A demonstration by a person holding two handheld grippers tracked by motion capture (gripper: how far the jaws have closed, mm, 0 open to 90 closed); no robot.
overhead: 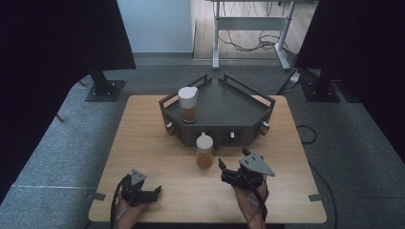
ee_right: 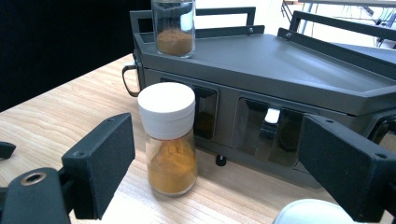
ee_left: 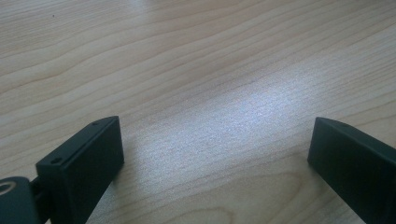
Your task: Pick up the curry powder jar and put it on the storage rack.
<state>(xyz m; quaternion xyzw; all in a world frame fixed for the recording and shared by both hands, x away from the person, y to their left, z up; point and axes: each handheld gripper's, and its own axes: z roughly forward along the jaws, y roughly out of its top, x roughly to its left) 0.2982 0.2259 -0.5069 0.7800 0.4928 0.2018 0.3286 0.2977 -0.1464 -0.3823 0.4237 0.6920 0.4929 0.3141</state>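
A spice jar point(overhead: 204, 151) with a white cap and orange-yellow powder stands upright on the wooden table point(overhead: 143, 143), just in front of a dark grey wedge-shaped rack point(overhead: 229, 102). A second capped jar point(overhead: 187, 105) with brown powder stands on the rack's top at its left. My right gripper point(overhead: 234, 158) is open, a little right of the table jar and short of it. In the right gripper view the jar point(ee_right: 170, 140) stands left of centre beyond the wide-apart jaws of the gripper point(ee_right: 217, 140). My left gripper point(overhead: 156, 192) lies open near the front left.
The rack point(ee_right: 280, 60) has rails along its back edges and small dark windows in its front face. Bare wood point(ee_left: 187, 70) lies under the left gripper point(ee_left: 215, 154). A pale rounded object point(ee_right: 313, 212) shows at the bottom edge of the right gripper view. Black stands and cables surround the table.
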